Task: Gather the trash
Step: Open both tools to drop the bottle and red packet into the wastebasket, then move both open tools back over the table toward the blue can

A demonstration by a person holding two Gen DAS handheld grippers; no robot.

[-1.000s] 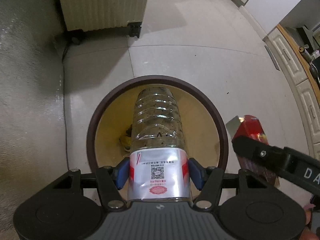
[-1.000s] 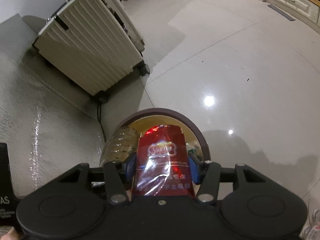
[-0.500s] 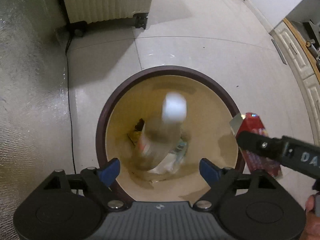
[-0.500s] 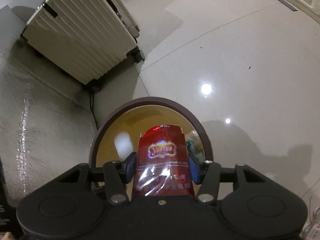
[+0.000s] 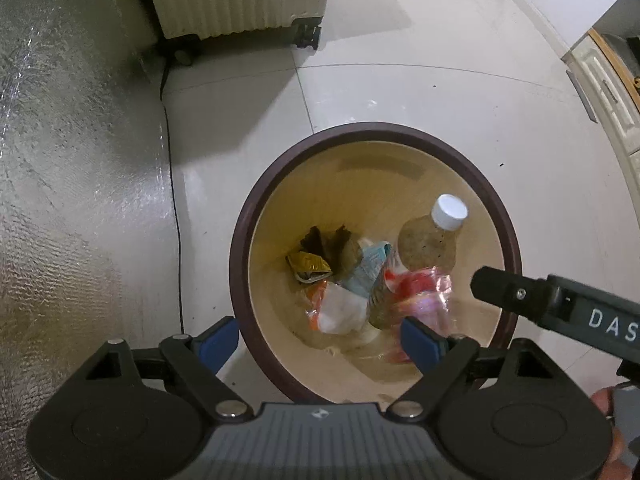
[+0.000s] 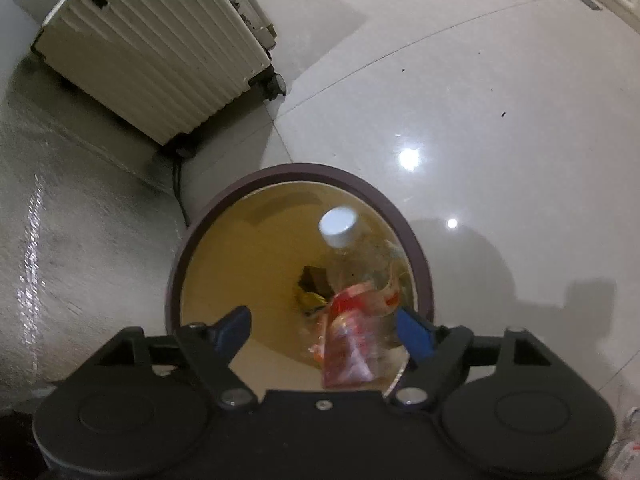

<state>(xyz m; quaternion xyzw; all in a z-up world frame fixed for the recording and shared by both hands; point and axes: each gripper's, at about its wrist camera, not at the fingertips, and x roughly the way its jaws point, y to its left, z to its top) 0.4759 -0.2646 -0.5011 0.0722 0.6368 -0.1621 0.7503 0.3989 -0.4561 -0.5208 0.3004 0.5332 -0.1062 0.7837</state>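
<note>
Both tongs apart over the bin, trash inside.

The left tongs [image 5: 320, 338] stand wide with nothing between the pads. The right tongs [image 6: 324, 330] are opening; the red wrapper [image 6: 348, 344] shows blurred in the gap, touching neither pad, and looks to be dropping free. In the left view it lies in the bin [image 5: 256, 216] against the bottle [image 5: 424, 252], which leans capped end up on the far wall beside older scraps. By my judgement both pieces are light. The bottle is thin, springy and slick, best taken across its middle at the label, since the ribbed upper part would dent. The wrapper is limp crinkly film that slides easily, so pinch a flat edge firmly.
</note>
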